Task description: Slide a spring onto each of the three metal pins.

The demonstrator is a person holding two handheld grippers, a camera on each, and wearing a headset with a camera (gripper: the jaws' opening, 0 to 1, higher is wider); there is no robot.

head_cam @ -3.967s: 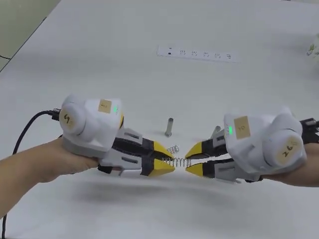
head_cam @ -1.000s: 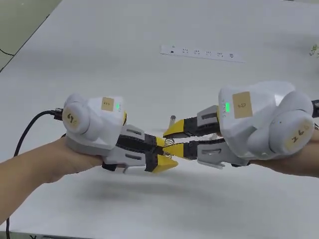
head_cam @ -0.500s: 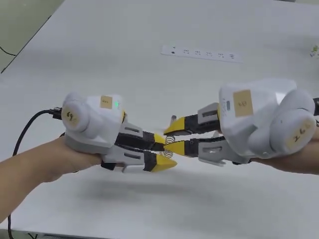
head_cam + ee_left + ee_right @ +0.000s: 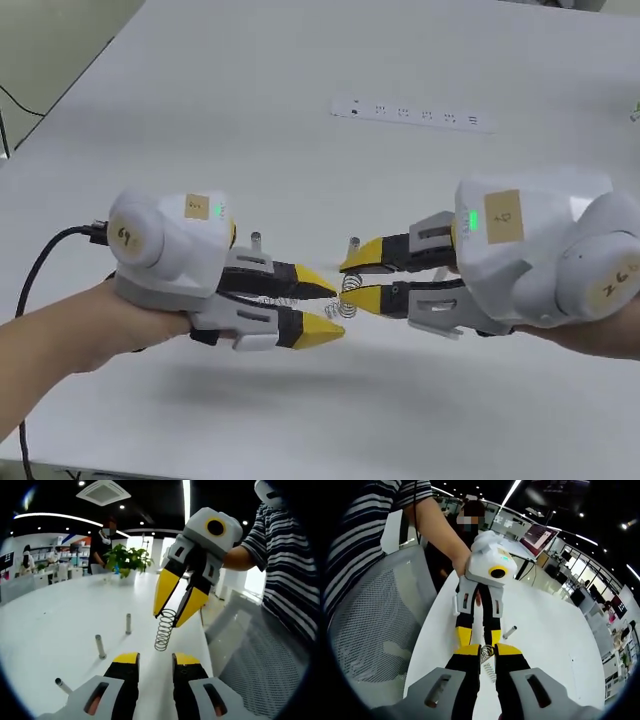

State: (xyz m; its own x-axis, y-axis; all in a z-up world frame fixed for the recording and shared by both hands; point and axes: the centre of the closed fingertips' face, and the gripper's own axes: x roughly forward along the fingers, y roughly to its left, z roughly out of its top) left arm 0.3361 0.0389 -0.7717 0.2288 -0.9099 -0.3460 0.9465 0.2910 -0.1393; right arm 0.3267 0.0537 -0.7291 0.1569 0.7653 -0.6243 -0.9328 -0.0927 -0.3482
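My left tongs point(image 4: 337, 311) sit low on the left above the white bench point(image 4: 250, 120), jaws spread apart. The left gripper view shows the same open gap between their yellow tips. A black cable point(image 4: 45, 270) runs off behind them.

That gripper view gives me more than the head view does: I count three pins in it. The far pin point(image 4: 128, 624) and the middle pin point(image 4: 100, 646) stand upright. The near pin point(image 4: 62, 685) sits at the picture's edge and leans, and I cannot tell whether it stands or lies. In the head view I count two pins, one poking up behind the left tongs and one just beyond the tips of the right ones.

Between the two sets of tips hangs the spring point(image 4: 164, 630), one by my count. The right tongs point(image 4: 343, 282) pinch it at its upper end, and it dangles above the bench, beside the pins and apart from them. The right gripper view shows the coil wedged between its own yellow tips, with one pin slanting beyond. It also takes in a grey mesh chair point(image 4: 375, 630) and a striped sleeve point(image 4: 365, 525). Far back in the head view lies one power strip point(image 4: 412, 113).
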